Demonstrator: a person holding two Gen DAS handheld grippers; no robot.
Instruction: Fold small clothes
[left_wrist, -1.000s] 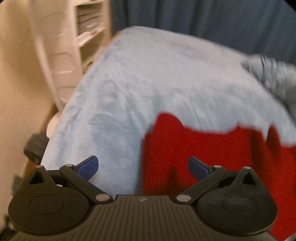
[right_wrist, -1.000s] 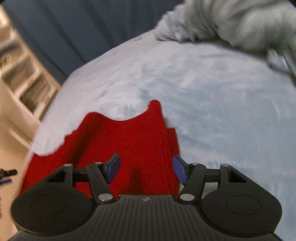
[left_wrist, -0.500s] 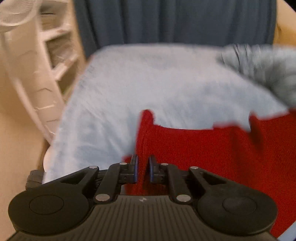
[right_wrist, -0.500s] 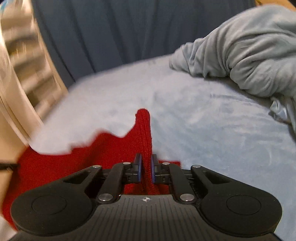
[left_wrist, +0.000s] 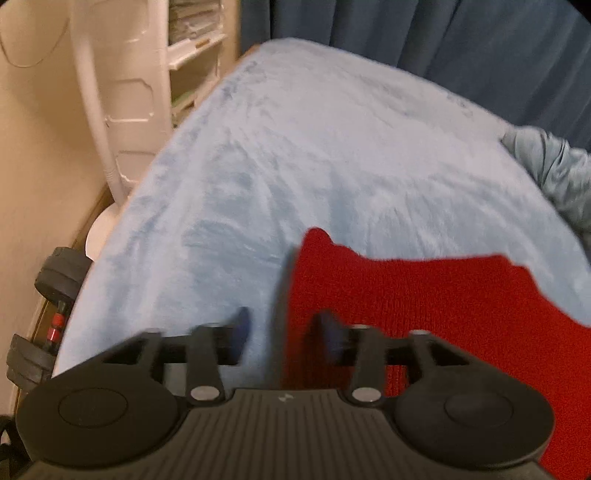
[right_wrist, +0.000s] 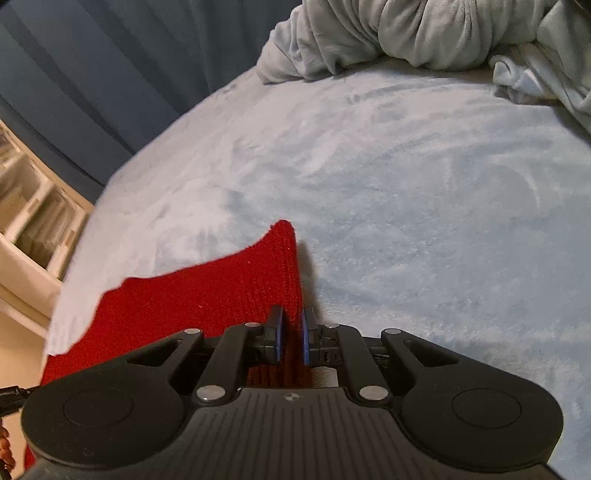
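Left hand-held gripper (left_wrist: 282, 328): fingers apart, straddling the left edge of the red knit garment (left_wrist: 424, 295), gripping nothing; right hand-held gripper (right_wrist: 290, 338) clamped on its right corner, likely to keep the edge taut; garment lies on the bed (right_wrist: 406, 184).

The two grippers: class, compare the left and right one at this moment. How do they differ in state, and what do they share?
The left gripper is open, fingers apart astride the red garment's edge; the right gripper is shut, pinching the garment's other edge. The left gripper looks motion-blurred; the right gripper looks sharp. Both are black with blue pads, over the blue blanket.
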